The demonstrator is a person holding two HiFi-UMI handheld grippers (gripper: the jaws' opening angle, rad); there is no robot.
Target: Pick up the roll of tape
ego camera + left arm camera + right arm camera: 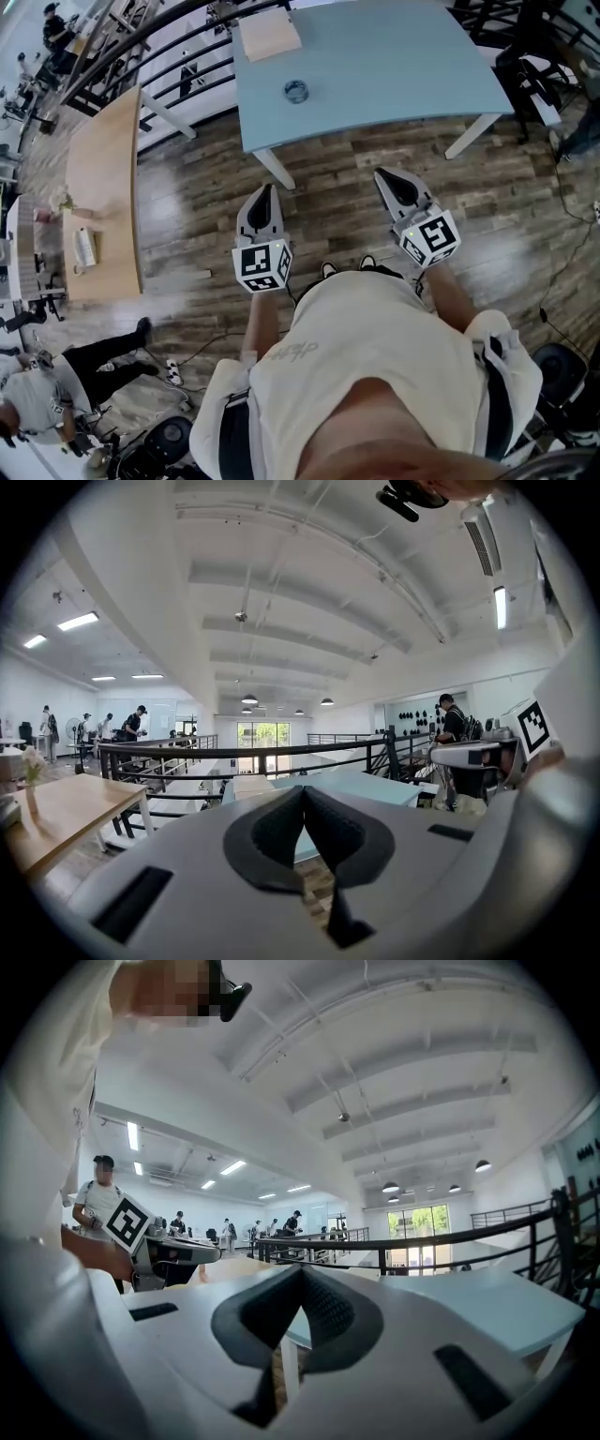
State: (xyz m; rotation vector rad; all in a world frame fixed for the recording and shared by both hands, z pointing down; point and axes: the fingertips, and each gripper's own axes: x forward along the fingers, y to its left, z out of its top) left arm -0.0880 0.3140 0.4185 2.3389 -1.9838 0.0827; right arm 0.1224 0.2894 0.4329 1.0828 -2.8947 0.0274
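Note:
A small roll of tape (pixel 296 91) lies flat on the light blue table (pixel 394 75), left of its middle. Both grippers are held level over the wooden floor, short of the table's near edge. My left gripper (pixel 265 190) is shut with nothing in it; in the left gripper view its dark pads (pixel 303 791) meet at the tip. My right gripper (pixel 382 173) is also shut and empty, its pads (pixel 302 1270) touching. The tape does not show in either gripper view.
A tan board or box (pixel 268 36) rests on the table's far left corner. A wooden bench table (pixel 101 187) stands at the left, with a black railing (pixel 178 70) behind. People stand at the lower left (pixel 37 394). White table legs (pixel 275 169) reach the floor.

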